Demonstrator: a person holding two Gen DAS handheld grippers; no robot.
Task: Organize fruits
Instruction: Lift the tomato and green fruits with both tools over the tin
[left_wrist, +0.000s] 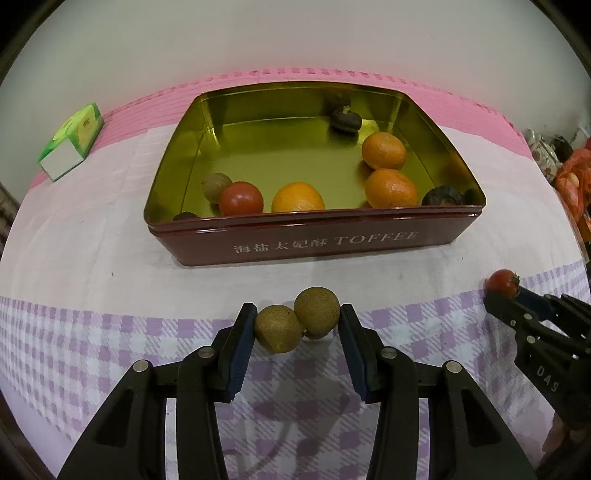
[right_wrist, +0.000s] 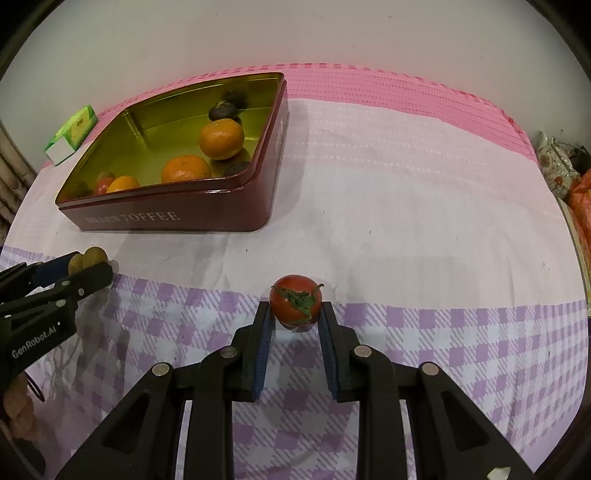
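Left gripper clamped longan pair; right gripper clamped tomato. Risk: joined longans pivoting loose before tin.

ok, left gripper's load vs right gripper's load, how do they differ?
The left gripper pinches two round brownish-green fruits side by side; the right gripper pinches one red tomato. The fruits are dull and stemless; the tomato is glossy with a green calyx. The left jaws stand wider than the right. Both loads are clamped at the fingertips, in front of the toffee tin.
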